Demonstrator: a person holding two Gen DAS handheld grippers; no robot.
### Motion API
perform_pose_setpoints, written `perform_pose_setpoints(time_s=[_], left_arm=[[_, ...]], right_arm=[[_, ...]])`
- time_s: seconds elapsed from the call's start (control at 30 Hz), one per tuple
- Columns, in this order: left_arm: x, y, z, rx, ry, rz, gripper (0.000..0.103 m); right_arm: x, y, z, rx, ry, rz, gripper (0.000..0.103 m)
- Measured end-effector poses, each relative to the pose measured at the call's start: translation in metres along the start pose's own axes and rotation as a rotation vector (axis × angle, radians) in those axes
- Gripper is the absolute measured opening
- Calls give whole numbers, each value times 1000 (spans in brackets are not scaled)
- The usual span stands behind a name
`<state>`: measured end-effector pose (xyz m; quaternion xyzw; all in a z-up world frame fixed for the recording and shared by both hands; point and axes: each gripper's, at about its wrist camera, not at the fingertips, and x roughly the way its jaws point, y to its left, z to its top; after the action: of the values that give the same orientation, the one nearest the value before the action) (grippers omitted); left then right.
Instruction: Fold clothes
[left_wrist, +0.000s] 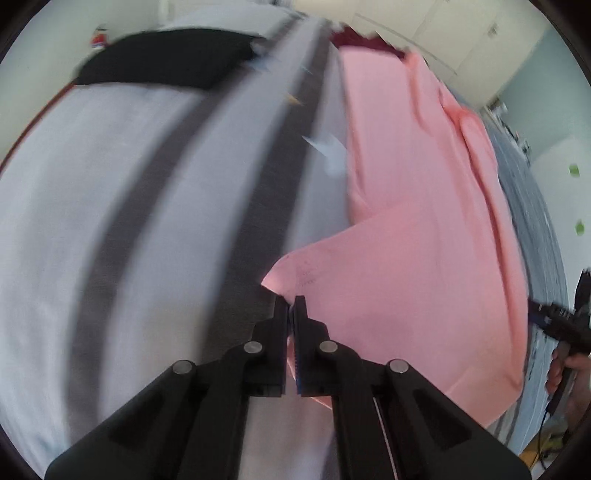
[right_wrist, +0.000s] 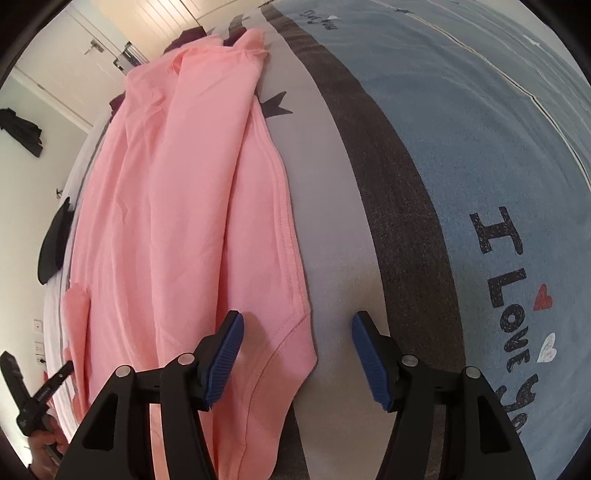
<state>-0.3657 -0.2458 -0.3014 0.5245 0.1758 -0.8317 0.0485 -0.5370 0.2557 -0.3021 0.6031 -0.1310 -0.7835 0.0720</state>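
A pink garment (left_wrist: 406, 221) lies spread along the bed, with a sleeve corner reaching toward my left gripper (left_wrist: 291, 301). That gripper is shut, and pink cloth shows pinched between its fingers at the corner's edge. In the right wrist view the same pink garment (right_wrist: 177, 221) runs lengthwise with its stitched hem corner near the bottom. My right gripper (right_wrist: 297, 321) stands open low over that hem corner. Its blue pads (right_wrist: 225, 354) sit on either side, with the left one over the cloth and neither pressing on it.
The bed cover (left_wrist: 147, 221) has grey and dark stripes, and its blue part (right_wrist: 498, 166) bears black lettering and hearts. A black garment (left_wrist: 159, 55) lies at the far end, a dark red one (left_wrist: 354, 38) behind the pink. A person's hand (left_wrist: 569, 369) is at the right edge.
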Motion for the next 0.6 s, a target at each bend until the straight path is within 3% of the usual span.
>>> perform_pose_setpoints(time_s=[0.1,0.27,0.37,0.6], left_arm=[[-39,45,0,-81,-50,58,1],[-78,114,-20,-189,-57,138,1],[-83,132,-32,-201,-39,170,1],[-83,130,-48,-251,-28,193,1]], right_arm=[[-1,11,7,-7,-5,4,58],[2,32,28,-30,-24,-6,58],[11,49,53,-52,-37,-16,58],[43,88,118,-79,-29,-19,58]])
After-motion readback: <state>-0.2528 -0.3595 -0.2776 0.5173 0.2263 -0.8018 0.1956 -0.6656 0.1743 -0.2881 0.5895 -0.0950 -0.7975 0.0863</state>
